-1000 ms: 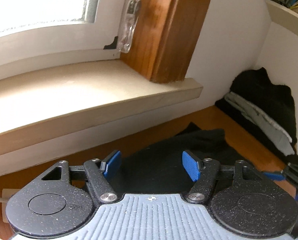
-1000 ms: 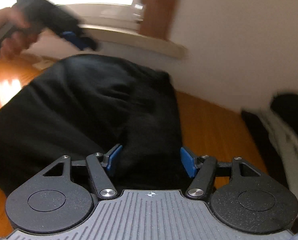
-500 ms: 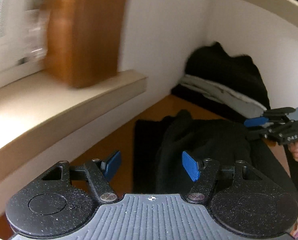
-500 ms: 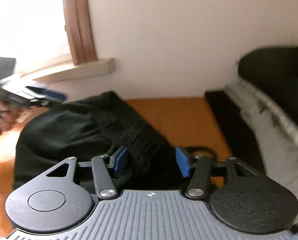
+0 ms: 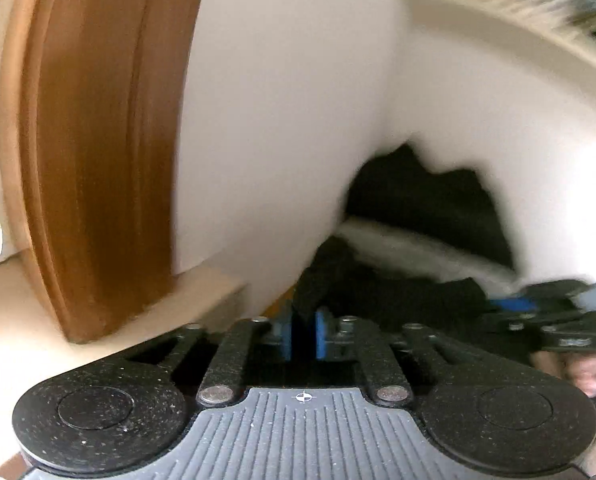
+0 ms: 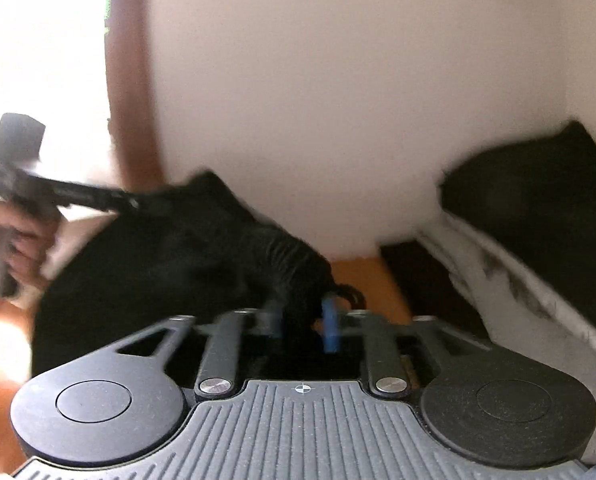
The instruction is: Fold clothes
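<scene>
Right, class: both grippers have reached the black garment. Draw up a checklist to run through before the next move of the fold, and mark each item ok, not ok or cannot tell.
1. Left gripper closed on the black garment: ok, cloth is pinched between the fingers, which have just been closing.
2. Right gripper closed on it: ok, cloth between the fingers, also just closing.
3. Each grip at a corner: cannot tell, blurred.
4. Garment clear of the clothes pile: ok, bare table between them.
5. Cloth flat between grips: not ok, bunched.
</scene>
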`<state>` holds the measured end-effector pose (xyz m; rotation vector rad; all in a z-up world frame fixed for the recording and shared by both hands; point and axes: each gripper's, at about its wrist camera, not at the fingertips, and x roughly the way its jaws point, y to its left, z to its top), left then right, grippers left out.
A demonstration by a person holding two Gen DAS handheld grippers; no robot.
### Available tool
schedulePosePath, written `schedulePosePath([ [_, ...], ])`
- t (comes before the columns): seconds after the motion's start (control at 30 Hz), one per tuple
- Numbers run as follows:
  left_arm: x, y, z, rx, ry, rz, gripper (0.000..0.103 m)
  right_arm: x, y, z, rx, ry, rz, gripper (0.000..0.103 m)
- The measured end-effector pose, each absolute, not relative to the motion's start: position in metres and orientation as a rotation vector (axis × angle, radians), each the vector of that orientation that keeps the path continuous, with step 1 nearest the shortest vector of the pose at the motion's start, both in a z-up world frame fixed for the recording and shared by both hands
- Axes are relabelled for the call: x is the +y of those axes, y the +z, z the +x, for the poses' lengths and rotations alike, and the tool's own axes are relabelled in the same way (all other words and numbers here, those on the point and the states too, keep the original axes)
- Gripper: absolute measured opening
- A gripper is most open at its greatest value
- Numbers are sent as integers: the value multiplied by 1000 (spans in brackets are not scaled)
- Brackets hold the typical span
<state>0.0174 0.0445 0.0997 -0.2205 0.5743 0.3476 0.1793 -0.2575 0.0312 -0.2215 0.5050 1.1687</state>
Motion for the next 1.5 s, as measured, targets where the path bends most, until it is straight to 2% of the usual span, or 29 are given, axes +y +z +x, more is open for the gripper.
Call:
schedulePosePath([
  [0.07, 43, 87, 23, 649, 385, -181, 42, -251, 20, 175, 537, 1115, -263, 46],
  [0.1, 37, 86, 15, 629, 395, -161, 47, -252, 17, 171, 542, 1098, -277, 48],
  [0.13, 31, 86, 6, 602, 407, -140, 60, -257, 17, 164, 532, 1094, -282, 49],
  [0.17, 27, 87, -3, 587, 402, -135, 66, -262, 18, 158, 522, 1090, -286, 50],
  [0.33, 16, 89, -49, 556, 364, -171, 74, -293, 29, 115, 513, 1109, -252, 52],
  [0.47, 12, 79, -76, 564, 333, -194, 74, -309, 35, 85, 534, 1124, -238, 56],
  [0.67, 19, 67, -104, 582, 279, -273, 63, -324, 32, 55, 594, 1100, -224, 54],
  [0.73, 20, 66, -108, 576, 270, -288, 61, -331, 32, 46, 609, 1101, -221, 49],
  [1.0, 15, 57, -109, 578, 218, -285, 37, -346, 21, 17, 639, 1114, -215, 48],
  [1.07, 14, 57, -109, 574, 206, -287, 27, -343, 18, 15, 648, 1114, -219, 47],
  [1.13, 13, 57, -110, 562, 203, -285, 16, -340, 16, 13, 647, 1115, -232, 40],
  [1.17, 12, 58, -110, 558, 209, -276, 10, -340, 15, 13, 647, 1117, -239, 29],
  [1.23, 11, 59, -111, 545, 231, -257, 5, -343, 19, 11, 630, 1118, -255, 18],
  [1.3, 12, 61, -113, 537, 244, -261, 4, -350, 26, 5, 599, 1101, -282, 7],
  [1.37, 14, 61, -113, 540, 239, -271, 4, -358, 26, 5, 591, 1059, -320, 1],
  [1.5, 15, 64, -110, 558, 227, -268, 5, -376, 21, 13, 596, 1001, -273, 1],
])
